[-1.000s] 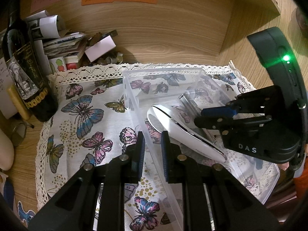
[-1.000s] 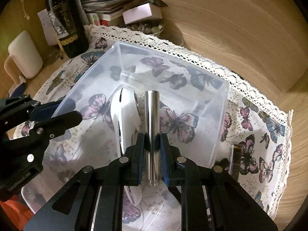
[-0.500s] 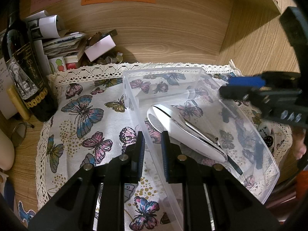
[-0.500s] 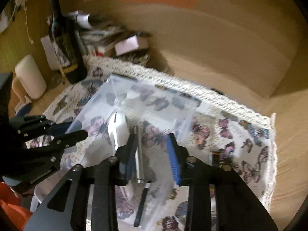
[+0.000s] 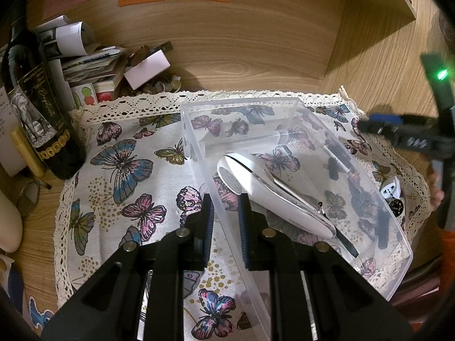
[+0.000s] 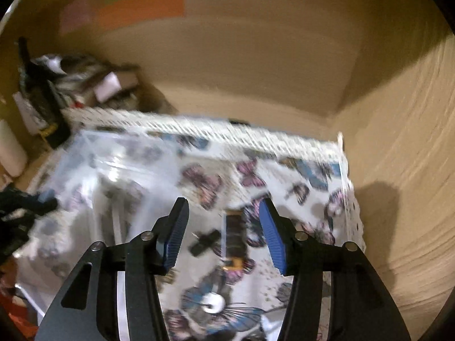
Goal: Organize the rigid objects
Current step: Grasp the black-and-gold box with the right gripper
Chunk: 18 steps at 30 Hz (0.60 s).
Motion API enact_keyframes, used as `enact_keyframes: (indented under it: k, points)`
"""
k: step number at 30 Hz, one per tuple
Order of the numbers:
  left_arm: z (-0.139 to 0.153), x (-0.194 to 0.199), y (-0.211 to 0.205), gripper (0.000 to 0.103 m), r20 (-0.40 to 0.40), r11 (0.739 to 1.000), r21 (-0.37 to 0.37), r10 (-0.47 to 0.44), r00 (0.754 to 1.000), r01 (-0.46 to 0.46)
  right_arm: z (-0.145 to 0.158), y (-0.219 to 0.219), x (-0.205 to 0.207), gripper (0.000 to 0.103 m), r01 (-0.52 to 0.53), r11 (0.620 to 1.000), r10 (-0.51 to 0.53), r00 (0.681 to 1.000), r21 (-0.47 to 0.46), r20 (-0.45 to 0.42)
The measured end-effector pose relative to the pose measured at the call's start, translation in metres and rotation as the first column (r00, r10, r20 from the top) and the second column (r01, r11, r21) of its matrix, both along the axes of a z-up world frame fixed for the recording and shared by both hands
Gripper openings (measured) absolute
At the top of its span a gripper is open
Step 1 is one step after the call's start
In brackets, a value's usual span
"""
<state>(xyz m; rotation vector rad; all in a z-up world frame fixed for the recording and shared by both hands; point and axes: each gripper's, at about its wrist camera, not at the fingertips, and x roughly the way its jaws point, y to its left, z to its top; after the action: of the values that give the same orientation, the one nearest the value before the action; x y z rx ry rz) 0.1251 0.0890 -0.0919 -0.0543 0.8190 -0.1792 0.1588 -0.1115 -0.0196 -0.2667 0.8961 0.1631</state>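
A clear plastic bin lies on the butterfly cloth. My left gripper is shut on the bin's near-left wall. Inside the bin lie a white handheld device and a metal tube. My right gripper is open and empty, above the cloth to the right of the bin; it shows at the right edge of the left wrist view. Below it on the cloth lie a dark rectangular item with a yellow end, a small black piece and a white round piece. The right view is blurred.
A dark wine bottle stands at the cloth's left edge, with stacked papers and a small pink box behind. Wooden walls close the back and right. Small round items lie on the cloth right of the bin.
My right gripper let go of the metal tube in the bin, opened, lifted out and moved right over the cloth. My left gripper has stayed on the bin wall.
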Motion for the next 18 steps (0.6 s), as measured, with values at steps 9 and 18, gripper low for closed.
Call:
enact_keyframes:
  k: [9,18]
  points:
    - [0.000,0.001,0.000,0.015,-0.008,1.000,0.007,0.002,1.000,-0.002,-0.061,-0.024,0.023,0.048,0.049,0.999,-0.049,0.984,-0.008,-0.168]
    - [0.000,0.002,0.000,0.015,-0.008,1.000,0.011,0.002,1.000,-0.002,-0.073,-0.027,0.029,0.024,0.039,0.999,-0.036,0.981,0.017,-0.191]
